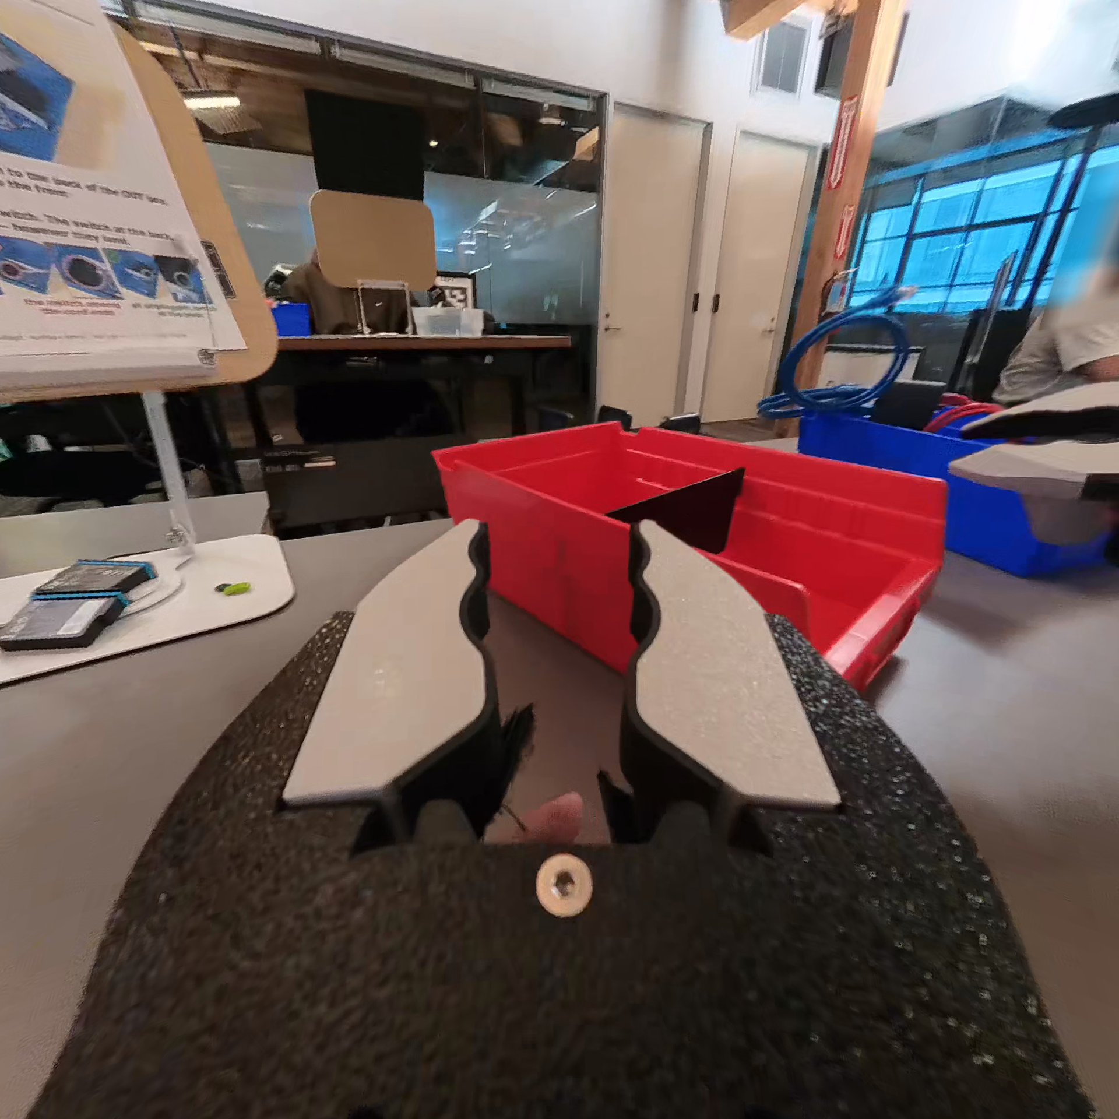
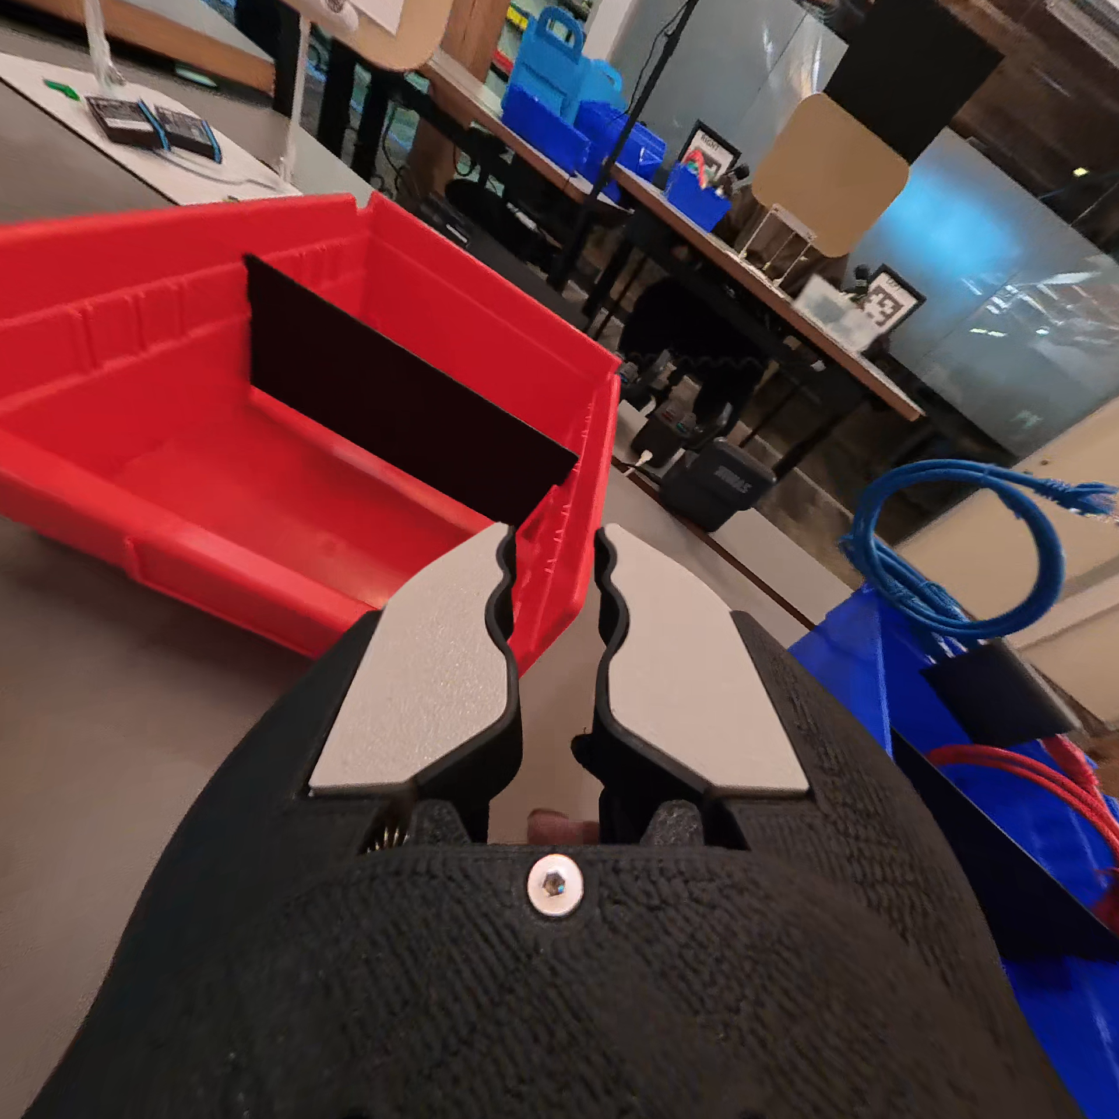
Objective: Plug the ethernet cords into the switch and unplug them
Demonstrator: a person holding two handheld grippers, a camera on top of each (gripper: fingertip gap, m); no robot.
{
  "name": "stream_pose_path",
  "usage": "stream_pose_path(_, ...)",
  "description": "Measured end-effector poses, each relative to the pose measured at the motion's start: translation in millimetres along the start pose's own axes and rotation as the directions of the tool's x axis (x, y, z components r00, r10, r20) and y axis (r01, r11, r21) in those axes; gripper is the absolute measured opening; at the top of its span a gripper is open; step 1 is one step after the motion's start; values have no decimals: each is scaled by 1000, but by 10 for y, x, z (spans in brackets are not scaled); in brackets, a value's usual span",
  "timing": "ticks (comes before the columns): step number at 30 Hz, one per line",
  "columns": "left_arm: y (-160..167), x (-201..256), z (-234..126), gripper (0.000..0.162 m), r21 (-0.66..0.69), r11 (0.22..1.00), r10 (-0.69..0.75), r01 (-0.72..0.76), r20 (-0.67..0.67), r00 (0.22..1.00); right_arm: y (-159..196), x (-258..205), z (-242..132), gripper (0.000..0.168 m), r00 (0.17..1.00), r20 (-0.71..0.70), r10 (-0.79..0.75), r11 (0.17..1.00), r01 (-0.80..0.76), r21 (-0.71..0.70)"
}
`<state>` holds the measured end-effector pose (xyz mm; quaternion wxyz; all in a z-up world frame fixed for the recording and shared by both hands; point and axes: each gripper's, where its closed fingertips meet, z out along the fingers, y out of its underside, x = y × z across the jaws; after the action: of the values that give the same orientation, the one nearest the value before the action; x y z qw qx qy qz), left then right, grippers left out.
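Grippers with grey plates and black wavy pads are seen held low over a grey tabletop (image 1: 151, 757), each with its jaws parted and nothing between them. The left gripper (image 1: 557, 533) is pointed at the near end wall of a red plastic bin (image 1: 545, 575), just short of it, with a clear gap between its fingers. The right gripper (image 2: 554, 533) is held with a narrower gap at the right corner of the same red plastic bin (image 2: 181, 563), whose side wall is seen through that gap; contact cannot be told. A black flat divider (image 2: 393, 393) is set upright across the bin, and the compartments that can be seen hold nothing. To the right, a blue plastic bin (image 1: 896, 448) is seen on the table, with a coiled blue cable (image 2: 969, 557) rising from it and red cables (image 2: 1029, 781) inside. The right gripper (image 1: 1041, 448) is also caught at the right edge of the left wrist view, in front of that blue bin. Far left, two dark flat devices with blue edges (image 1: 79, 599) are laid on a white mat (image 1: 212, 611), beside a clear stand that carries a printed instruction sheet (image 1: 91, 212). A seated person in a brown top (image 1: 321, 297) is seen at a far table.
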<state>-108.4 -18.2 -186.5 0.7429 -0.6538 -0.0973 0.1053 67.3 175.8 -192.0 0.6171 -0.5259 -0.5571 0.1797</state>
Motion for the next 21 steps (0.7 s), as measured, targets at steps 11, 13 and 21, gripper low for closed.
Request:
stream_pose_path(11, 34, -209, -39, 80, 43, 999, 27, -33, 140, 990, 176, 31, 169, 67, 944, -10, 329, 944, -328, 19)
stream_pose_path(13, 27, -144, -10, 90, 38, 999, 3, -7, 105, 995, 298, -5, 266, 66, 938, -13, 347, 936, -347, -58)
stream_pose_path(21, 1, 30, 64, 107, 39, 999, -25, 23, 57, 998, 535, 101, 481, 22, 952, -80, 297, 934, -307, -184)
